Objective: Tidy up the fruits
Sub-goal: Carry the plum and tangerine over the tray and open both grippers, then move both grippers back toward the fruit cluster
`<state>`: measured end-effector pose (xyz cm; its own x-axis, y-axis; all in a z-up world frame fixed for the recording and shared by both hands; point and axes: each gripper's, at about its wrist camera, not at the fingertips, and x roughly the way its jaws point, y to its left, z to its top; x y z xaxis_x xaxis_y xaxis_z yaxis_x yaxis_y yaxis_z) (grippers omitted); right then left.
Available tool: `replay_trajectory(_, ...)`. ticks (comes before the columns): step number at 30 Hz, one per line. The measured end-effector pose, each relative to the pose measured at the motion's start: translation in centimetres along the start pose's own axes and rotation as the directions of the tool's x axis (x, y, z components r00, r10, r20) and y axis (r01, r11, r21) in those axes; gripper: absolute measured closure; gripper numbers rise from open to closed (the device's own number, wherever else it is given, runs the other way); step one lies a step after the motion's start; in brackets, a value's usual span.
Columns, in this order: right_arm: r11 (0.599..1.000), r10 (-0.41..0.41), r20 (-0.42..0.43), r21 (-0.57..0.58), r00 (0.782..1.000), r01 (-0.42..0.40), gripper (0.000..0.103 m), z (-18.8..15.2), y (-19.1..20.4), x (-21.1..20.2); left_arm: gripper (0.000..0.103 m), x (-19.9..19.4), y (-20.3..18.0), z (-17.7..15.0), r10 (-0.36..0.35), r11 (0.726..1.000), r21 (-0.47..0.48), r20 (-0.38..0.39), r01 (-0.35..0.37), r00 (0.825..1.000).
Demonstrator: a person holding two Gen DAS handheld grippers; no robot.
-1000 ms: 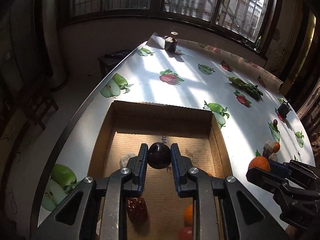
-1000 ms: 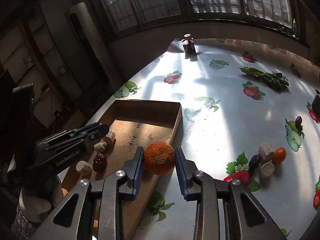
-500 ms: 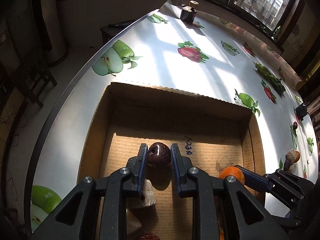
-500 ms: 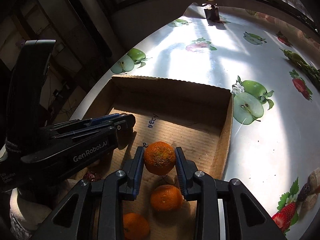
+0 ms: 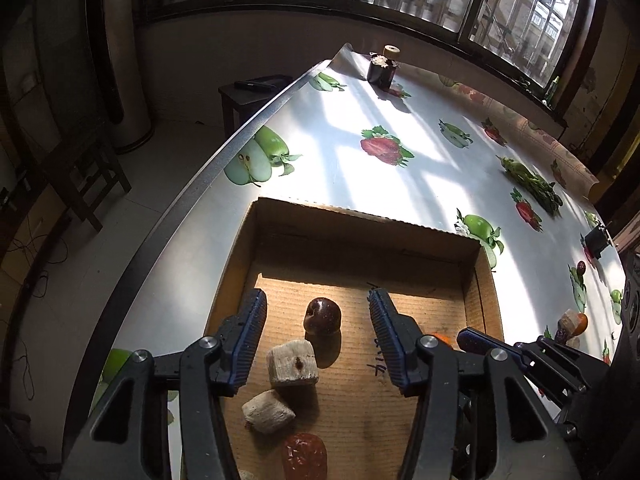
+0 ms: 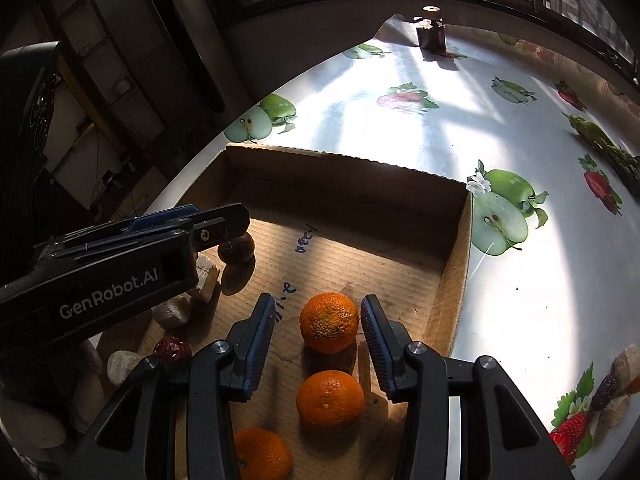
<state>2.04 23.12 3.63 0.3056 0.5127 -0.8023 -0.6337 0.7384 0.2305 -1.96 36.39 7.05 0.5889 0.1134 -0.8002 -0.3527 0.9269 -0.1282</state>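
Note:
A shallow cardboard box [image 5: 360, 216] [image 6: 452, 280] lies on the fruit-print table. My left gripper [image 5: 316, 312] hangs over its left side, jaws opening, clear of the dark round fruit [image 5: 322, 316] [image 6: 237, 249] resting on the box floor between them. Two pale chunks [image 5: 292, 363] and a red date [image 5: 304, 456] lie just nearer. My right gripper [image 6: 318, 320] is over the right side of the box, jaws opening around a tangerine [image 6: 329, 322] that sits on the floor; the right pad stands very close to it. Two more tangerines [image 6: 330, 399] lie nearer in a row.
Loose fruit pieces [image 5: 572, 322] [image 6: 612, 392] wait on the table right of the box. A green vegetable bundle [image 5: 532, 184] lies farther right. A small dark bottle [image 5: 382, 66] [image 6: 431, 34] stands at the far end. The table's left edge [image 5: 200, 184] drops to the floor.
Both grippers have let go: the dark fruit and the tangerine now rest on the box floor between spread jaws. The right gripper came over the box from its right rim.

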Motion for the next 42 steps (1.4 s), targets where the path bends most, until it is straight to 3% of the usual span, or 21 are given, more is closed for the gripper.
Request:
replay_trajectory(1, 1.0, 0.003, 0.014, 0.0, 1.0, -0.003, 0.054, -0.2, -0.1, -0.7, 0.03, -1.1, -0.3, -0.3, 0.016, 1.0, 0.006, 0.029, -0.016, 0.999)
replay_trajectory(3, 1.0, 0.009, 0.039, 0.003, 0.999, -0.009, 0.054, -0.7, -0.4, -2.3, 0.02, -3.5, -1.1, -1.3, 0.044, 0.999, 0.022, 0.099, -0.046, 0.994)
replay_trajectory(8, 1.0, 0.003, 0.1, 0.026, 0.995, -0.006, 0.053, -2.9, -1.9, -6.6, 0.018, -9.0, -4.7, -4.6, 0.132, 0.986, 0.065, 0.249, -0.153, 0.959)
replay_trajectory(13, 0.995, -0.014, 0.17, 0.099, 0.985, -0.003, 0.047, -6.2, -4.7, -11.2, 0.018, -12.4, -8.5, -7.6, 0.111, 0.983, 0.109, 0.308, -0.151, 0.945)
replay_trajectory(17, 0.988, -0.061, 0.192, 0.152, 0.98, 0.032, 0.047, -8.7, -7.5, -13.9, 0.018, -13.4, -10.7, -9.0, 0.058, 0.984, 0.145, 0.296, -0.105, 0.954)
replay_trajectory(27, 0.955, -0.178, 0.208, 0.273, 0.962, 0.117, 0.047, -13.8, -14.8, -18.7, 0.018, -13.7, -15.0, -10.7, 0.039, 0.972, 0.214, 0.268, -0.098, 0.963)
replay_trajectory(32, 0.939, -0.207, 0.217, 0.316, 0.954, 0.132, 0.047, -15.1, -17.4, -20.1, 0.018, -13.0, -16.3, -11.0, 0.019, 0.969, 0.236, 0.239, -0.077, 0.971)
replay_trajectory(37, 0.919, -0.25, 0.212, 0.36, 0.945, 0.162, 0.047, -16.0, -20.0, -21.0, 0.018, -11.4, -16.7, -11.1, -0.048, 0.972, 0.236, 0.169, 0.007, 0.984)
replay_trajectory(42, 0.896, -0.274, 0.176, 0.403, 0.946, 0.185, 0.047, -15.6, -22.6, -20.4, 0.018, -9.2, -18.0, -11.5, -0.072, 0.969, 0.245, 0.103, 0.045, 0.992)
